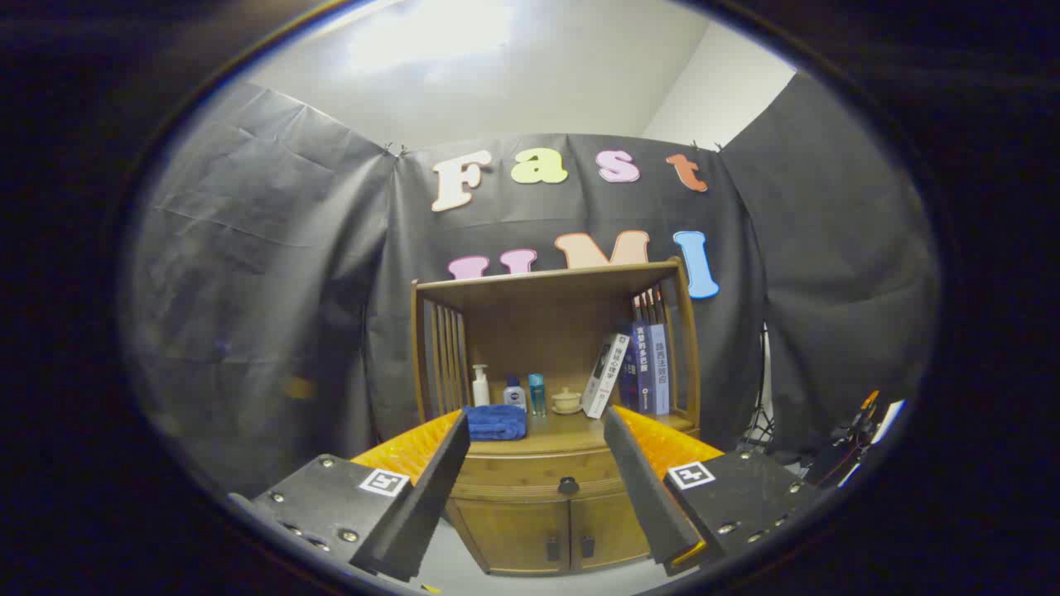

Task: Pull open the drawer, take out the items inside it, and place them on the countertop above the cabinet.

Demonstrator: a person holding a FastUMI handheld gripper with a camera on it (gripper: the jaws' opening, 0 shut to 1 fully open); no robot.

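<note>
A wooden cabinet [546, 497] stood against the dark cloth wall of the booth, well beyond the gripper and facing it squarely, which suited a straight approach. Its upper part was an open hutch with slatted sides and a flat roof, sheltering the countertop [571, 432] where the drawer's contents were meant to go.

Below the countertop ran the drawer [530, 478], fully closed, so whatever lay inside was hidden. A small dark knob [568, 486] sat at the middle of its front, the likely place to pull. Under the drawer were two closed cabinet doors [551, 530] with small dark handles.

The countertop already carried several things. A row of books [644, 364] leaned together at the right end, a lighter one tilted against the others. A folded blue towel [495, 421] lay at the front left. Behind it stood a white pump bottle [480, 386], a small bottle with a blue label [515, 394] and a teal bottle [537, 394], with a small lidded cup [567, 401] to their right. Bare wood between towel and books probably offered room for more items.

The gripper [537, 488] was spread wide, its two fingers [435, 488] apart and holding nothing, the drawer front framed between them at a distance. The task appeared to be at its start, with the pull not yet made.
</note>
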